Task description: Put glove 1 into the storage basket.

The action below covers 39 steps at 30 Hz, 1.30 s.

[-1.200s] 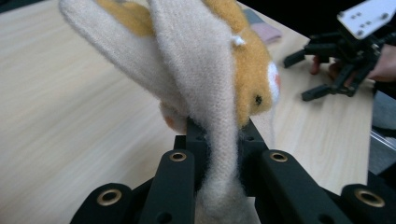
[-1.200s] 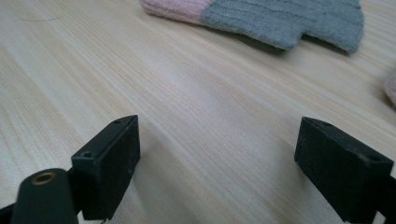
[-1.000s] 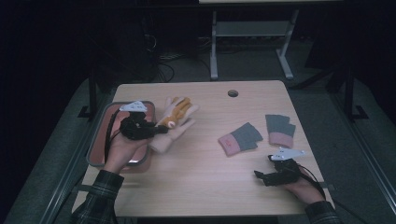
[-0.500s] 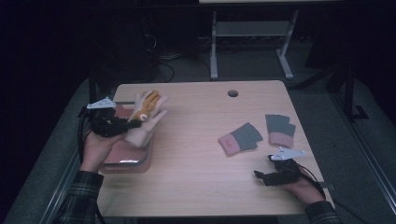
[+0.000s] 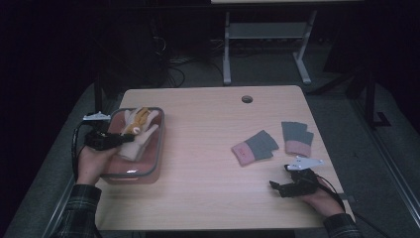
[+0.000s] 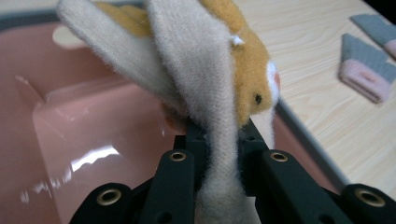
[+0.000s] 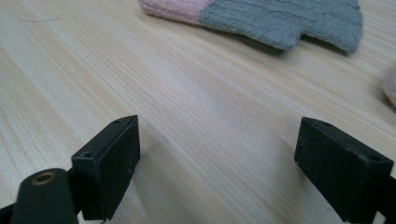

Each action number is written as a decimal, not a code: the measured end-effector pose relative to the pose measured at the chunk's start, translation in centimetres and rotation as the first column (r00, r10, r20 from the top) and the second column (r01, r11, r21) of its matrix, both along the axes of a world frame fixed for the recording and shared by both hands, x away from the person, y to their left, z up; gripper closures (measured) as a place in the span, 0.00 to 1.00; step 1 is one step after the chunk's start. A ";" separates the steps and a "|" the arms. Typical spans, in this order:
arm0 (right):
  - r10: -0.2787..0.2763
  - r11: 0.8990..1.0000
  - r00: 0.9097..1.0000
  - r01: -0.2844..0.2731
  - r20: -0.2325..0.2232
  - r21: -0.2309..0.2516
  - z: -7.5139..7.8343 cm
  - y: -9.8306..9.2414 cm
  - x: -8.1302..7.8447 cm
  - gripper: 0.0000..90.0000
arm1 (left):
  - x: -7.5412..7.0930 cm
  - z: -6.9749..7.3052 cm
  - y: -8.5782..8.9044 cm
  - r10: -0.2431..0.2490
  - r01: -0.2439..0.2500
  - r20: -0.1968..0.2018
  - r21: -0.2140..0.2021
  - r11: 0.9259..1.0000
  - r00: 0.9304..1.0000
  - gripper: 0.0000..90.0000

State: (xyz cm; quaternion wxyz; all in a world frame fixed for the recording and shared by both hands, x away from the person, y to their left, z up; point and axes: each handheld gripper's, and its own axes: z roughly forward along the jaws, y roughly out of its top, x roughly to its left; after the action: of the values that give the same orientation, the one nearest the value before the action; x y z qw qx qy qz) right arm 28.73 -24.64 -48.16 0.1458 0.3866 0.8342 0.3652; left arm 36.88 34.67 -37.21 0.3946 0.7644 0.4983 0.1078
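Observation:
A cream and orange plush glove [image 5: 137, 130] hangs over the pink tray [image 5: 156, 153] at the table's left edge, and my left gripper [image 5: 120, 140] is shut on its cuff. Up close, the cream fabric [image 6: 212, 121] is pinched between the black jaws, with the pink tray [image 6: 70, 135] below. Two grey mittens with pink cuffs lie on the right half of the table, one [image 5: 254, 147] nearer the middle and one [image 5: 296, 138] further right. My right gripper [image 5: 278, 186] rests open on the tabletop near the front right. The nearer mitten [image 7: 275, 16] lies ahead of its jaws.
The wooden table [image 5: 208, 124] has a round cable hole [image 5: 246, 99] near its far edge. A white metal frame [image 5: 262, 44] stands on the dark floor behind the table. A cable [image 5: 77, 148] trails from my left gripper.
My left gripper has carried the plush glove to the left, from beside the tray's right edge to over the tray, and a little lower. My right gripper has stayed in place.

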 end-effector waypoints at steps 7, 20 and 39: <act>0.000 1.000 1.000 0.000 0.000 0.000 0.0 0.0 0.0 0.15 | 0.7 -1.4 -0.1 0.027 -0.024 -0.073 0.040 0.999 0.997 0.87; 0.000 1.000 1.000 0.000 0.000 0.000 0.0 0.0 0.0 0.15 | 2.7 -3.0 -1.5 0.051 -0.011 -0.236 0.165 0.986 0.970 0.72; 0.000 1.000 1.000 0.000 0.000 0.000 0.0 0.0 0.0 0.15 | 1.9 -1.0 -1.2 0.056 -0.021 -0.155 0.216 0.976 0.986 0.18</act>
State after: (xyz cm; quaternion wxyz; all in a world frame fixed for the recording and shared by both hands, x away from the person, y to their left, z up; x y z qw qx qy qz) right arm 28.73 -24.64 -48.17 0.1459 0.3864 0.8343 0.3653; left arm 38.79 33.45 -38.25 0.2670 0.7986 0.5287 0.1066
